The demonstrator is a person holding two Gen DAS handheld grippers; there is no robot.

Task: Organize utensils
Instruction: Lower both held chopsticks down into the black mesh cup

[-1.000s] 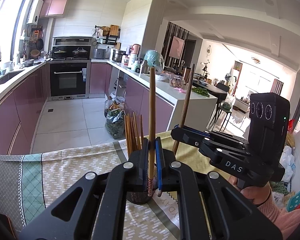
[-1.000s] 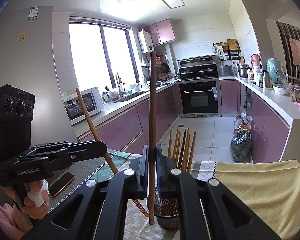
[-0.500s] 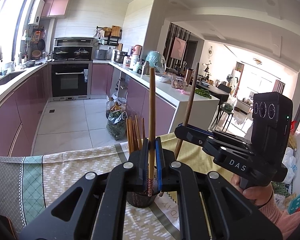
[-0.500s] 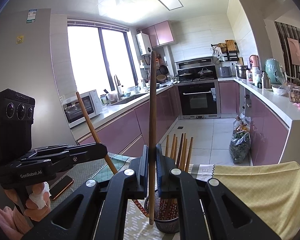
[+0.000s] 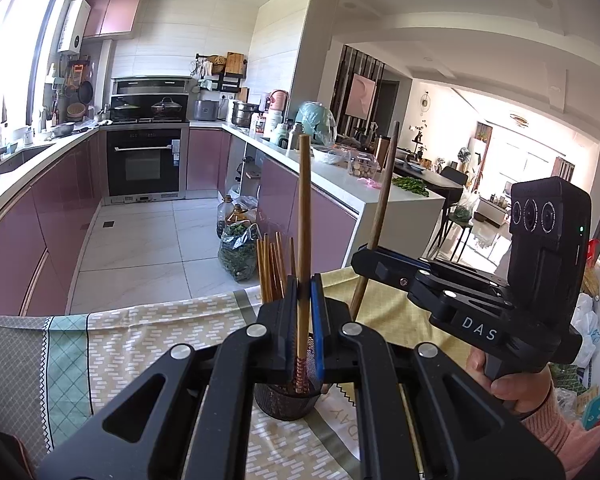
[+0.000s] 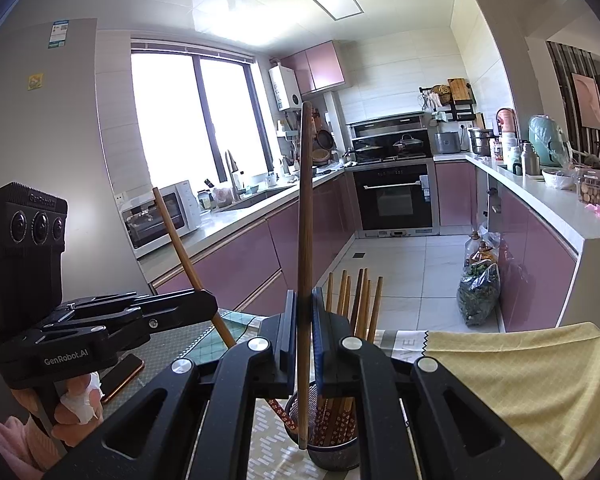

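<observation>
A dark mesh utensil cup (image 5: pixel 286 400) stands on the table and holds several wooden chopsticks (image 5: pixel 270 266); it also shows in the right wrist view (image 6: pixel 334 454). My left gripper (image 5: pixel 304 320) is shut on an upright chopstick (image 5: pixel 303 216) whose patterned lower end is at the cup's mouth. My right gripper (image 6: pixel 304 328) is shut on another upright chopstick (image 6: pixel 306 220) with its lower tip inside the cup's rim. Each gripper shows in the other's view: the right one (image 5: pixel 376 256), the left one (image 6: pixel 204 304).
The table has a patterned green and beige cloth (image 5: pixel 120 340) and a yellow cloth (image 6: pixel 520 368). A phone (image 6: pixel 120 372) lies at the table's left. Beyond the edge are the kitchen floor, purple cabinets (image 5: pixel 40 216) and a bag of greens (image 5: pixel 238 252).
Both grippers have lowered a little with their chopsticks. The lower tips now sit nearer or within the cup's mouth.
</observation>
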